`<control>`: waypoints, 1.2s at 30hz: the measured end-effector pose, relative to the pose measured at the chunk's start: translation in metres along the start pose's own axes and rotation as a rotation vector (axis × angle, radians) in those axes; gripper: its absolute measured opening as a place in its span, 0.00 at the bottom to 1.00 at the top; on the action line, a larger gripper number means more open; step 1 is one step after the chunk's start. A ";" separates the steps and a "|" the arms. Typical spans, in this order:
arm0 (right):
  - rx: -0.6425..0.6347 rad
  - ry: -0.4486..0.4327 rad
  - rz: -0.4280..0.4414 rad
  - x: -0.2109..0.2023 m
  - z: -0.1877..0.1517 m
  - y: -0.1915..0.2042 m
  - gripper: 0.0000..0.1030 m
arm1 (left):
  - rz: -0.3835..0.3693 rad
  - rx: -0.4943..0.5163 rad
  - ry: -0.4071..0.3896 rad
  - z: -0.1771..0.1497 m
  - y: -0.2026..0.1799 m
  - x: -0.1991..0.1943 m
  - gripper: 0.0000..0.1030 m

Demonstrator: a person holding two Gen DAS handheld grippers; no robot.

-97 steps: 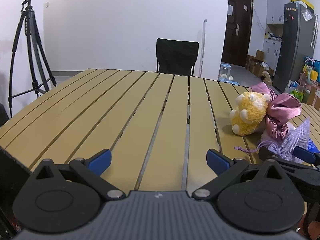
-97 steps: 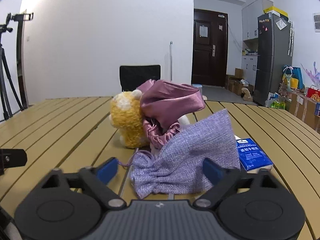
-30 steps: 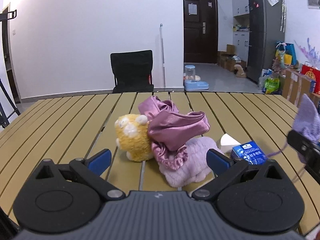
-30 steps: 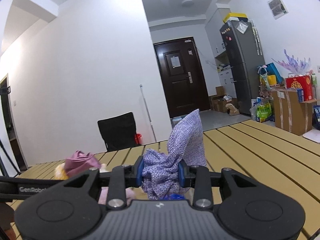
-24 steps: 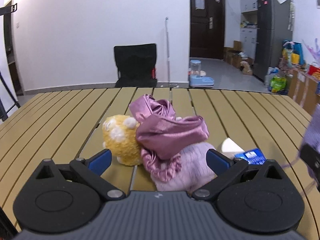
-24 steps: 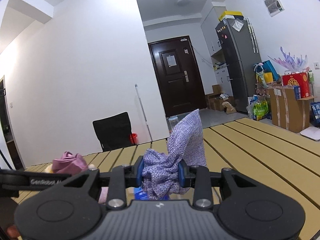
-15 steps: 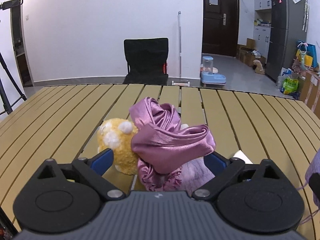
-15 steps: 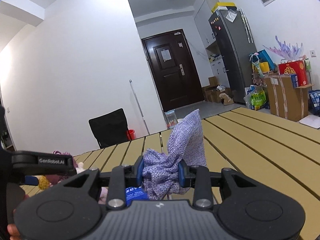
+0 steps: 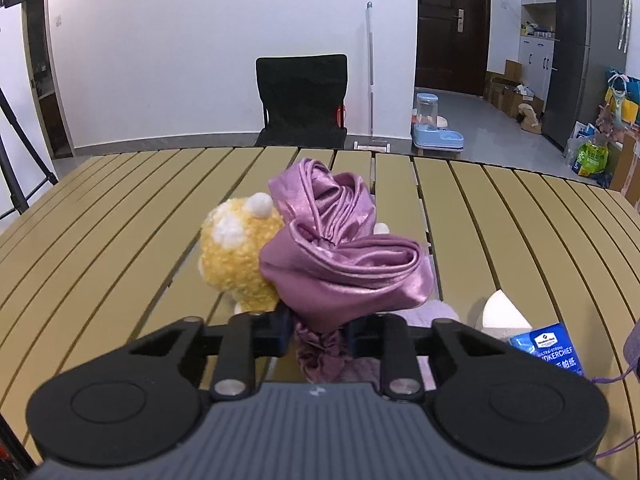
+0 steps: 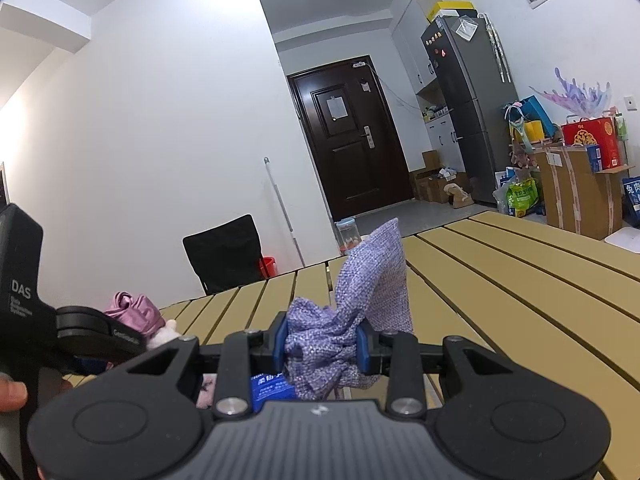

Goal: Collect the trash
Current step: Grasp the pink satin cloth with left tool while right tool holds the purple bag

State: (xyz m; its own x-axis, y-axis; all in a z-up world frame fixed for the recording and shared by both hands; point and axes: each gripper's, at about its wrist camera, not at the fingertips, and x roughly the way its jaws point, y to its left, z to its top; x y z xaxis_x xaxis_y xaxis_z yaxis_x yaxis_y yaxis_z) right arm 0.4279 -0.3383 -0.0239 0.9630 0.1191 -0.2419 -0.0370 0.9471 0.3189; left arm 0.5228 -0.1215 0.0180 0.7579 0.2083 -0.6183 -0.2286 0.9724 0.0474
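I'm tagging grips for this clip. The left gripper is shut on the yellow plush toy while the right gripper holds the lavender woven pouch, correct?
Not quite. In the left wrist view the left gripper is shut on the pink satin cloth, not the yellow plush toy beside it. The right gripper does hold the lavender woven pouch.

Left tongs (image 9: 318, 330), low at frame centre, are clamped on the mauve satin cloth (image 9: 344, 264); right tongs (image 10: 320, 346) pinch a bunched lilac woven pouch (image 10: 360, 308); a fingertip (image 10: 12, 394) shows at the left edge

Black gripper (image 9: 318, 332), blue pads (image 10: 362, 346)
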 end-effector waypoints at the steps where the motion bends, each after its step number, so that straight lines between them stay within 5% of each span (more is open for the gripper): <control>1: 0.000 0.001 0.000 0.000 0.000 -0.001 0.31 | -0.006 -0.003 -0.001 -0.001 0.002 -0.002 0.22; 36: -0.073 -0.054 0.109 -0.055 0.004 0.020 0.31 | -0.113 0.030 -0.110 -0.035 0.052 -0.128 0.21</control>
State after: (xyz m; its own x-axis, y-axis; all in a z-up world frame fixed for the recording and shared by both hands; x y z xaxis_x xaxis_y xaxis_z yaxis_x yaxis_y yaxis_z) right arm 0.3752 -0.3271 -0.0007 0.9651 0.2083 -0.1587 -0.1599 0.9487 0.2728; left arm 0.3926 -0.1014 0.0720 0.8402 0.1063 -0.5317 -0.1210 0.9926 0.0071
